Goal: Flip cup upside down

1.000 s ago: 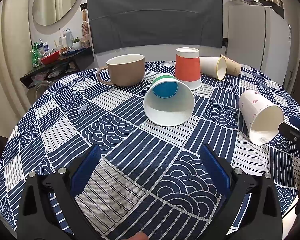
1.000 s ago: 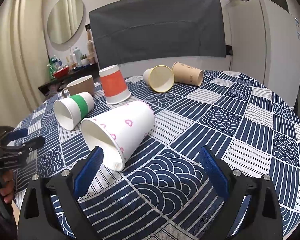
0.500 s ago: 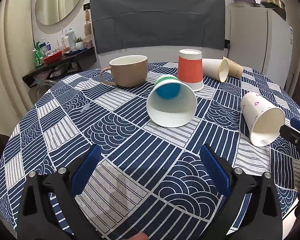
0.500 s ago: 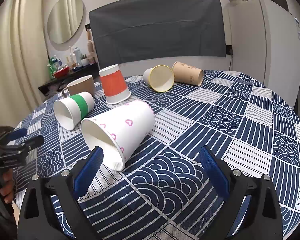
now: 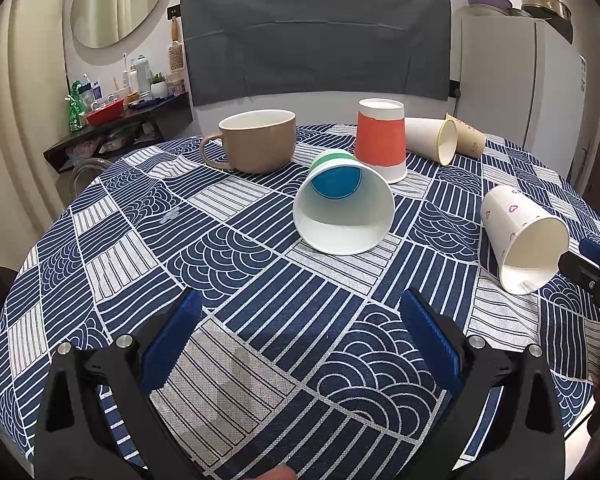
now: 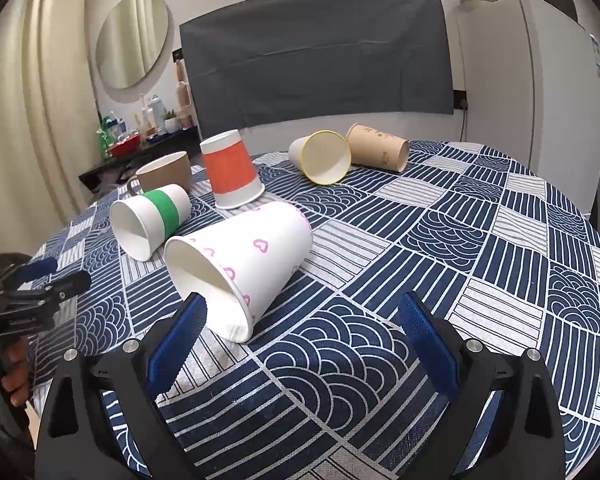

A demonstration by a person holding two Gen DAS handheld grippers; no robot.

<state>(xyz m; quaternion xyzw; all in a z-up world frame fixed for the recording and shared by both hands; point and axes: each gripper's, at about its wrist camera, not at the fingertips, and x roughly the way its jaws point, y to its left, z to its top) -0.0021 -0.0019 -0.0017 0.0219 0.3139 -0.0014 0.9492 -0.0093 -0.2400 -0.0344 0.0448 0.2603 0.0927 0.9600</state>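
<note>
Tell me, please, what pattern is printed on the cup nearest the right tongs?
Small pink hearts on white cup, clearest in the right wrist view.

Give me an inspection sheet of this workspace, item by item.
Surface: round table under a blue-white patterned cloth.
Job's things: orange cup already upside down; green-band cup, heart cup, yellow-rim cup and brown paper cup lie on their sides.
Clutter: tan mug, upright.
Grippers: left gripper and right gripper open, empty.
Cables: nothing seen.
Surroundings: fridge, oval mirror, cluttered shelf.
</note>
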